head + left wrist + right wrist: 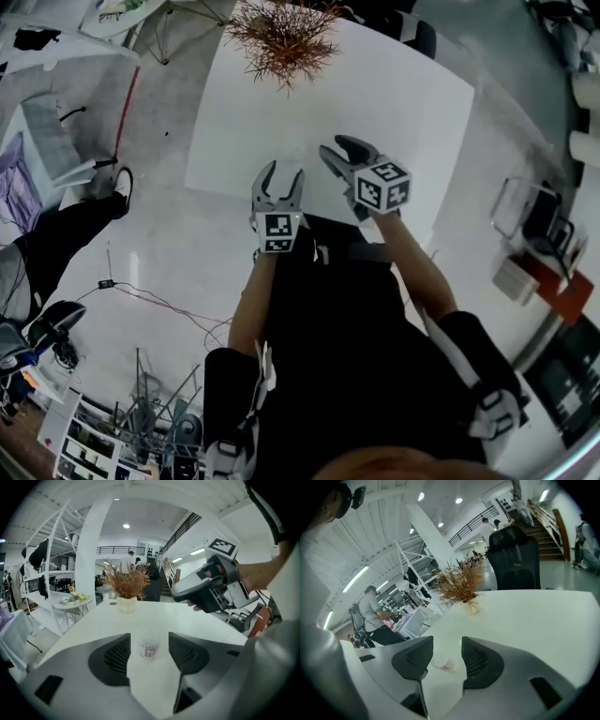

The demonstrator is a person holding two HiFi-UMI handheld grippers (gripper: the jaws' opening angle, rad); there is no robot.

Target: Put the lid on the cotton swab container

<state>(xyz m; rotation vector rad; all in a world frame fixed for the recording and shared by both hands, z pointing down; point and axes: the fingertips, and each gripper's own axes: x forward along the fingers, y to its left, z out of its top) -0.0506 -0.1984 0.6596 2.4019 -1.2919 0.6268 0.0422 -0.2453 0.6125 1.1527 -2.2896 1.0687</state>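
Head view: left gripper (283,178) and right gripper (334,146) sit over the near edge of the white square table (403,103), both jaws wide, nothing gripped.
Left gripper view: small clear plastic cotton swab container with pink label (149,645) stands on the table ahead, framed between the spread jaws, untouched.
Right gripper view: same container (443,663) seen between its spread jaws, no contact.

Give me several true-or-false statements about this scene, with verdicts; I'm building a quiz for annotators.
1. The left claw is clamped on the cotton swab container. False: it is open, with the container on the table ahead of it.
2. The right claw is open and empty. True.
3. A dried plant stands on the white table. True.
4. The container sits on the floor. False: it stands on the table.
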